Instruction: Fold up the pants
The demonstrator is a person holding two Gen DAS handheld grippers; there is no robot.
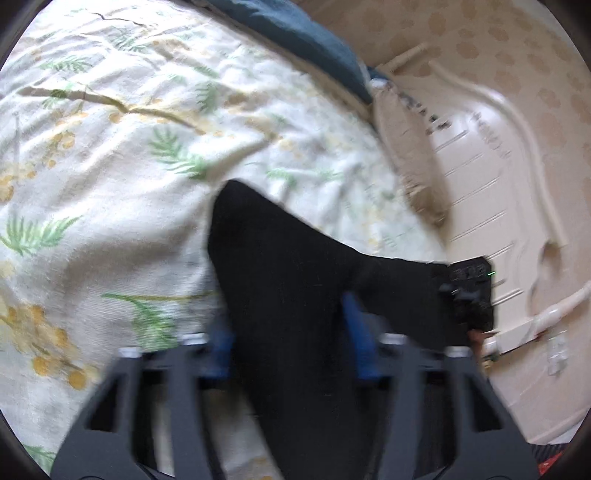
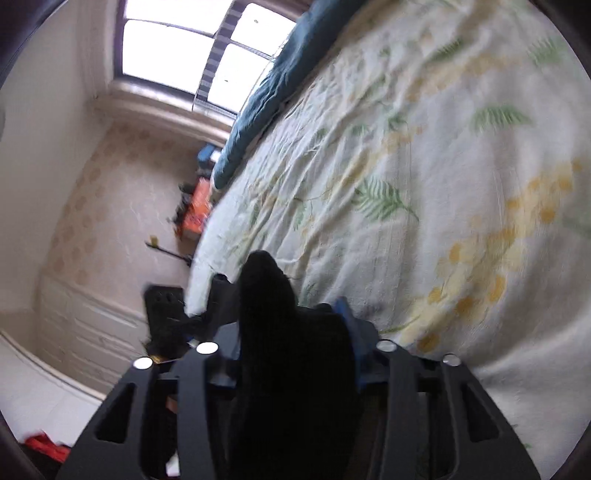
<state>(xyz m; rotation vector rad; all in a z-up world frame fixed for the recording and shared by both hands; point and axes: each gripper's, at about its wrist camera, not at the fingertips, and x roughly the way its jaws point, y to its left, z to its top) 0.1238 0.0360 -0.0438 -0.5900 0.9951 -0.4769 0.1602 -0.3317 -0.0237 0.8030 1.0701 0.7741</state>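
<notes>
Black pants (image 1: 295,266) lie across the floral bedsheet (image 1: 110,147). My left gripper (image 1: 290,336) is shut on them, the cloth filling the gap between its blue pads (image 1: 360,332). From there the cloth stretches right to my right gripper (image 1: 472,291), seen near the bed's edge. In the right wrist view, a bunched fold of the pants (image 2: 273,295) stands up between the fingers of my right gripper (image 2: 284,321), which is shut on it. The left gripper (image 2: 164,310) shows dark at the left, past the bedsheet (image 2: 424,166) edge. The rest of the pants is hidden beneath the grippers.
A dark teal blanket (image 1: 306,33) (image 2: 266,96) lies along the far side of the bed. White panelled woodwork (image 1: 491,177) and patterned wallpaper (image 1: 517,44) stand beside the bed. A window (image 2: 192,48) and an orange box (image 2: 197,206) on the floor show in the right view.
</notes>
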